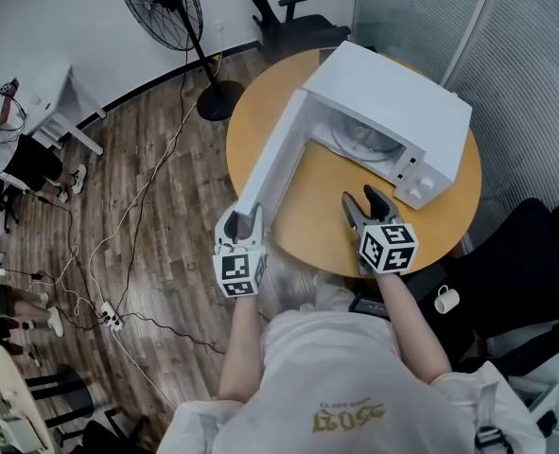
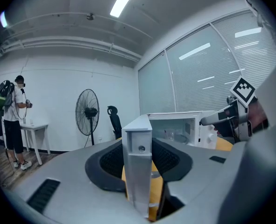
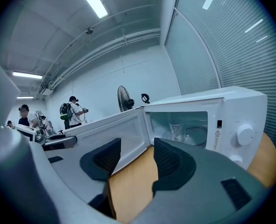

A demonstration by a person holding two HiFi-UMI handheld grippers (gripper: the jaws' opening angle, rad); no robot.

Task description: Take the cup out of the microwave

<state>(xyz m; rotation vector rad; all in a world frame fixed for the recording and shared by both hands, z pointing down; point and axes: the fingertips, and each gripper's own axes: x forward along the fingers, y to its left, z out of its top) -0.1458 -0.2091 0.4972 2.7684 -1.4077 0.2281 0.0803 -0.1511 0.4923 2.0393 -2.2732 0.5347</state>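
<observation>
The door (image 1: 274,159) of the microwave (image 1: 402,112) is wide open, and my left gripper (image 1: 244,220) is pinching its free edge. The cup (image 3: 176,131) is not yet out; it sits inside the microwave. My right gripper (image 1: 362,200) is spread and empty in front of the microwave. Reaching in, gripping and lifting out are left.

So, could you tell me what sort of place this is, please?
Probably an office or lab room: glass partitions with blinds, an office chair and pedestal fan, cables trailing across the wood floor, and a microwave on a round table.
</observation>
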